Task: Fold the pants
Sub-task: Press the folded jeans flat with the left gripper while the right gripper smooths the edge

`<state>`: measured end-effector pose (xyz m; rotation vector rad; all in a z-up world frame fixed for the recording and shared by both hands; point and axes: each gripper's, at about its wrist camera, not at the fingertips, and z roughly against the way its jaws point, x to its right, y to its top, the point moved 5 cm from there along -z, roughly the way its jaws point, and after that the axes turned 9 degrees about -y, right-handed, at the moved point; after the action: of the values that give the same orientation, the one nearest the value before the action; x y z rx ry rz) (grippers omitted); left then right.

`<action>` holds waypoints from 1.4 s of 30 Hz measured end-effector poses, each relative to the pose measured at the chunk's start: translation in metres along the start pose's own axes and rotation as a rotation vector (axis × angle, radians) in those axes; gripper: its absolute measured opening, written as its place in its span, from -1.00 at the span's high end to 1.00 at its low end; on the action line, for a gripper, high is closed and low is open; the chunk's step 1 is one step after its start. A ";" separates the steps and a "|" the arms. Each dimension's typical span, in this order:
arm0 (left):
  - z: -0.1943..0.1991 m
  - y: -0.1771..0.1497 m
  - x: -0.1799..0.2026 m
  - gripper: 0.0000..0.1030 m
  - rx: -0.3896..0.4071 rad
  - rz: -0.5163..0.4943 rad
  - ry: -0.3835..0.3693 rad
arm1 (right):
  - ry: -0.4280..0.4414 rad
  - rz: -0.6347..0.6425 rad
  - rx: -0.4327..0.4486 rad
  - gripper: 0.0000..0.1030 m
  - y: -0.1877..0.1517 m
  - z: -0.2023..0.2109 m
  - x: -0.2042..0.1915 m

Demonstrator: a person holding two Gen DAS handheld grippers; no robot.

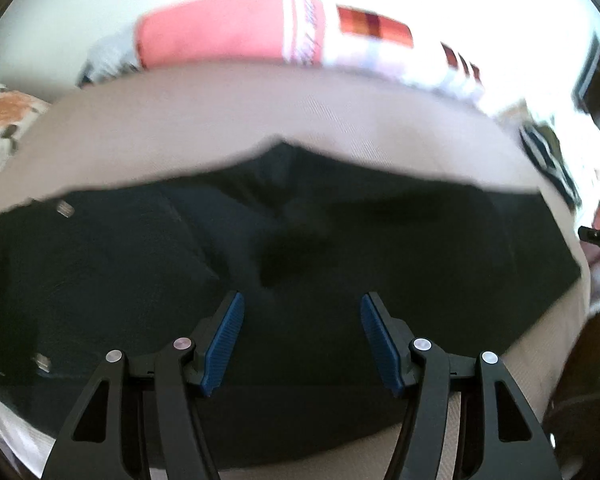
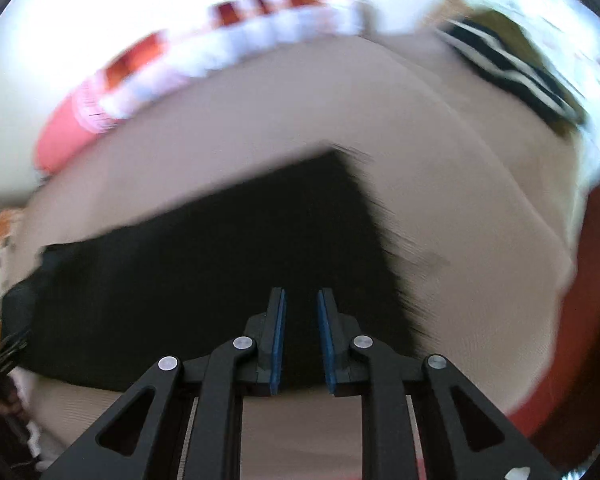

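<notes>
Pants: black pants [image 1: 300, 240] lie flat on the beige bed [image 1: 260, 120], filling mid-frame — spread so you can find edges.
Left hand-held gripper [image 1: 302, 340]: jaws wide apart, empty, over the cloth.
Right hand-held gripper [image 2: 301, 340]: narrow gap, nothing pinched — poised near the pants' right edge [image 2: 380, 220].

Bare beige sheet [image 2: 460, 200] borders the black pants [image 2: 220, 260] ahead and to the right; a pink pillow [image 1: 212, 32] and striped cloth [image 2: 508, 68] bound its far edge.
</notes>
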<state>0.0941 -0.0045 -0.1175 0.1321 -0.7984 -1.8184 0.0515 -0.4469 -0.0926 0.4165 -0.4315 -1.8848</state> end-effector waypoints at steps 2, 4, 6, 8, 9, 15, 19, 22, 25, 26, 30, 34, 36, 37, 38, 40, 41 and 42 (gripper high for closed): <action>0.008 0.008 -0.015 -0.20 0.035 0.025 0.030 | 0.115 0.093 -0.002 0.63 0.017 -0.005 -0.057; 0.016 0.015 -0.035 -0.20 0.063 0.054 0.066 | 0.208 0.182 -0.015 0.53 0.028 -0.014 -0.112; 0.024 0.018 -0.053 -0.20 0.078 0.077 0.097 | 0.291 0.265 -0.040 0.51 0.035 -0.025 -0.167; 0.029 0.017 -0.067 -0.20 0.088 0.096 0.123 | 0.376 0.363 -0.072 0.51 0.040 -0.038 -0.228; 0.032 0.015 -0.076 -0.20 0.093 0.109 0.132 | 0.408 0.411 -0.086 0.51 0.041 -0.044 -0.254; 0.031 -0.003 -0.116 -0.20 0.068 0.192 0.178 | 0.530 0.633 -0.185 0.50 0.038 -0.080 -0.380; 0.031 -0.011 -0.130 -0.20 0.065 0.223 0.166 | 0.542 0.737 -0.245 0.39 0.039 -0.104 -0.420; 0.032 -0.012 -0.131 -0.20 0.067 0.216 0.154 | 0.550 0.784 -0.303 0.38 0.033 -0.121 -0.432; 0.032 -0.012 -0.131 -0.20 0.072 0.215 0.145 | 0.553 0.822 -0.337 0.44 0.024 -0.128 -0.437; 0.033 -0.012 -0.131 -0.20 0.073 0.215 0.143 | 0.563 0.828 -0.311 0.79 0.026 -0.125 -0.438; 0.033 -0.011 -0.133 -0.20 0.078 0.222 0.134 | 0.557 0.785 -0.199 0.91 0.043 -0.117 -0.439; 0.032 -0.008 -0.130 -0.20 0.069 0.208 0.153 | 0.481 0.773 -0.178 0.93 0.037 -0.140 -0.440; 0.034 -0.002 -0.125 -0.20 0.059 0.187 0.179 | 0.478 0.750 -0.166 0.84 0.037 -0.141 -0.441; 0.036 0.000 -0.122 -0.20 0.061 0.177 0.184 | 0.477 0.727 -0.173 0.80 0.039 -0.137 -0.440; 0.038 0.006 -0.117 -0.20 0.068 0.159 0.183 | 0.480 0.692 -0.160 0.73 0.044 -0.130 -0.436; 0.041 0.018 -0.104 -0.20 0.090 0.116 0.168 | 0.472 0.630 -0.093 0.70 0.053 -0.109 -0.423; 0.042 0.025 -0.097 -0.20 0.102 0.095 0.151 | 0.456 0.609 -0.068 0.66 0.056 -0.099 -0.413; 0.039 0.033 -0.087 -0.20 0.108 0.069 0.123 | 0.445 0.595 -0.058 0.63 0.057 -0.092 -0.406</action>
<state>0.1375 0.0835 -0.0927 0.2805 -0.8043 -1.6860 0.2776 -0.0932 -0.1134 0.5780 -0.1699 -1.1823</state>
